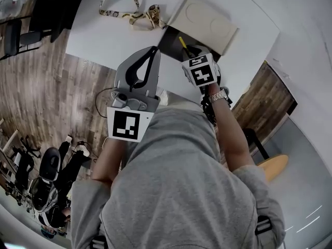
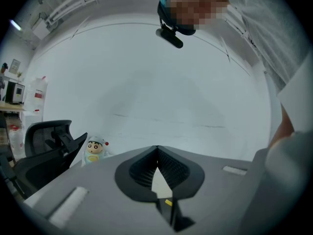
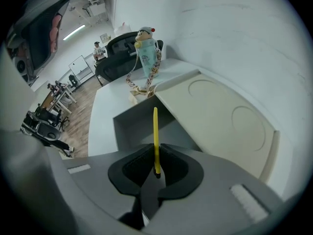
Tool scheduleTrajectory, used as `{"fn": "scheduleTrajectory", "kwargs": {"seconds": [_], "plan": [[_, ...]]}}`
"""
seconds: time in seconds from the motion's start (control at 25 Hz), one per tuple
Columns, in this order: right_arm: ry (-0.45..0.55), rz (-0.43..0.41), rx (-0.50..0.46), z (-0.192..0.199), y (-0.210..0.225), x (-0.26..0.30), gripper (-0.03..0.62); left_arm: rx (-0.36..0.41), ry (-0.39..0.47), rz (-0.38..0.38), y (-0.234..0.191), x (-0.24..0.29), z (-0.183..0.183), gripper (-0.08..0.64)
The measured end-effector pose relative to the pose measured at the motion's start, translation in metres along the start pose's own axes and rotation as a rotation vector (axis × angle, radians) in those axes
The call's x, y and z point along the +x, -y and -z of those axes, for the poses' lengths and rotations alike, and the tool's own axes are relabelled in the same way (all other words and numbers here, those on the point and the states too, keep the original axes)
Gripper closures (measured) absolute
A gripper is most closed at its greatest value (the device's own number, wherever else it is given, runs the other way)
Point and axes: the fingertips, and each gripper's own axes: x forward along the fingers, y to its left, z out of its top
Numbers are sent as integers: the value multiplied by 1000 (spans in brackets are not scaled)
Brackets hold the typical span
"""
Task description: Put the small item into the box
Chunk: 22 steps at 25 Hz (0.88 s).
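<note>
The right gripper [image 3: 155,152] has its 2 jaws closed on 1 thin yellow stick [image 3: 155,133]. The stick stands out straight from between the jaw tips, and its lower end sits deep in the gap between the black pads. It points over the open box [image 3: 131,126], so the dark inside of the box lies directly behind it. In the head view the stick is also above the dark opening, near the front edge. I cannot tell whether its far end touches the box.

The left gripper [image 2: 157,149] has its 2 jaws together, with the tips meeting and nothing between them. It is tilted upward toward a pale wall and is held closer to the person's body than the right gripper, short of the box.

There is 1 box, and its 1 cream lid [image 3: 220,119] is tilted open to the right of the opening, with 2 round marks pressed in its surface. The box stands on 1 white table [image 1: 98,43]. Further back on the table stands 1 pale green bottle [image 3: 147,58] with a cartoon figure on top. 1 patterned strap [image 3: 142,84] hangs from it and lies on the table just beside the far corner of the box. Behind the bottle is 1 black office chair [image 3: 122,45].
</note>
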Motion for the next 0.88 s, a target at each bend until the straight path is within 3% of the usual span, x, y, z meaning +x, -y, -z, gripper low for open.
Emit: {"fn": "scheduleTrajectory", "kwargs": {"seconds": [0.88], "plan": [[-168,14,-20,21,10,35,534,-28,-27,-58,-27,-4,11,557]]}}
